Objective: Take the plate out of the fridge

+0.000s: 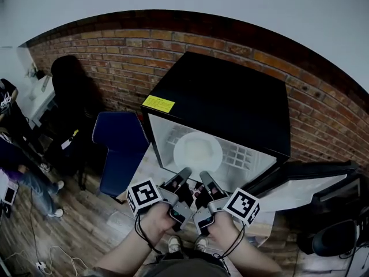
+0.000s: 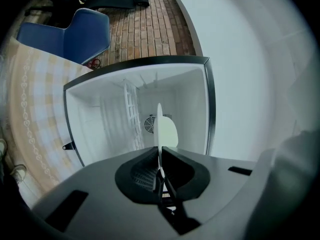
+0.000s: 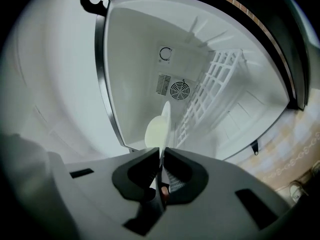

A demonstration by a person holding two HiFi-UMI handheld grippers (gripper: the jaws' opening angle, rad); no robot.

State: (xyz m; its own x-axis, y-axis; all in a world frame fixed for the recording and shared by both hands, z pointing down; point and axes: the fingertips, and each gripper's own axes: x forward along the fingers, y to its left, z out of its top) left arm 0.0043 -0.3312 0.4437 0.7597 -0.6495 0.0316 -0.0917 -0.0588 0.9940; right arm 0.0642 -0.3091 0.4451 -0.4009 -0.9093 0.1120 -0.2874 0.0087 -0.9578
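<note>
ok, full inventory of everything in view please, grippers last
fridge: 1, black, white inside, against the wall, open
fridge door: 1, black, swung out to the right
sticker: 1, yellow, on the fridge top
plate: 1, white, at the fridge opening
wire shelf: 1, white, inside the fridge
fan vent: 1, white, fridge back wall
chair: 1, blue, left of the fridge
brick wall: 1, red-brown, behind the fridge
floor: 1, brown wood
bystander: 1, dark clothes, far left edge
left gripper: 1, grey, shut on the plate rim
right gripper: 1, grey, shut on the plate rim
</note>
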